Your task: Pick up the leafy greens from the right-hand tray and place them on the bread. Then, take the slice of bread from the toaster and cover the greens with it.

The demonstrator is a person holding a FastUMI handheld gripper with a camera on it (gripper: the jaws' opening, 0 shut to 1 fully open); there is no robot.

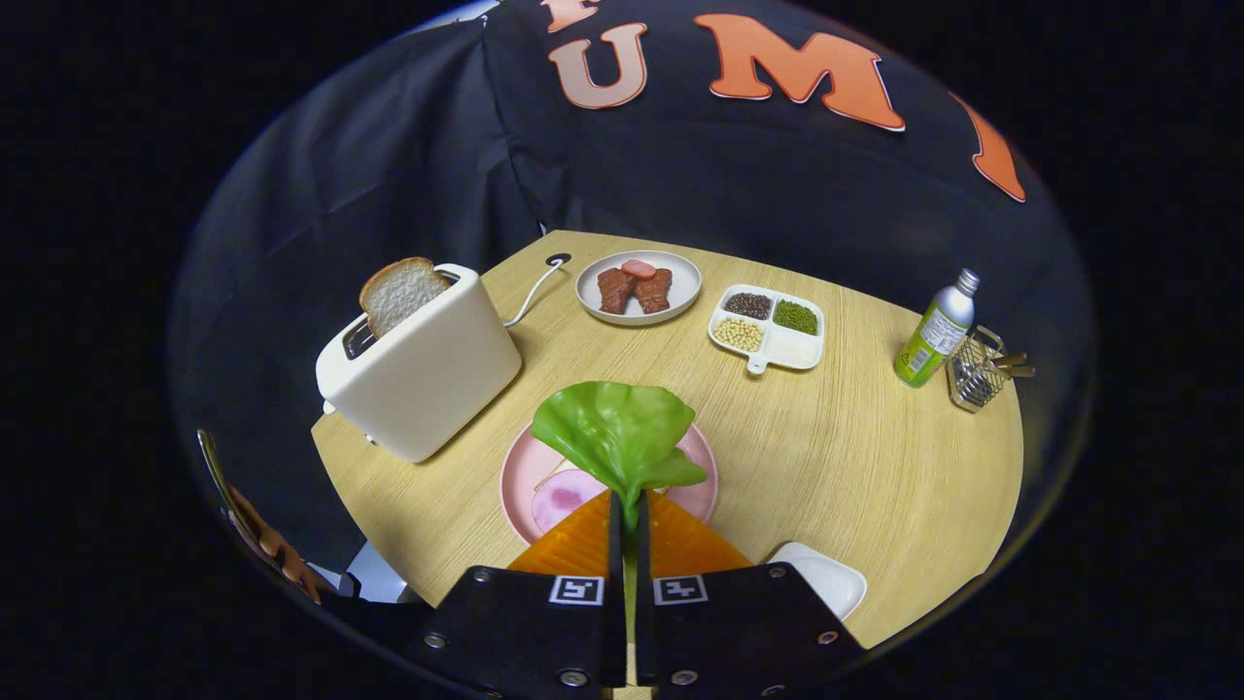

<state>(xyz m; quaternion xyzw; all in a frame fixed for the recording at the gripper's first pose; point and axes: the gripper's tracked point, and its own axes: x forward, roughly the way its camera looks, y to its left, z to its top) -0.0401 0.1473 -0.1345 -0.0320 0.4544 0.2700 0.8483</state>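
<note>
Over pink plate, tool pinches greens.

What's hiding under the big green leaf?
Under the leafy greens, pinched by the hand-held gripper, sits a pink plate with a pink ham slice showing. The leaf and fingers cover the rest, so the bread can't really be made out.

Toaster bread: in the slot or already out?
In. The bread slice stands in the toaster slot; the gripper is shut on the leafy greens.
</note>
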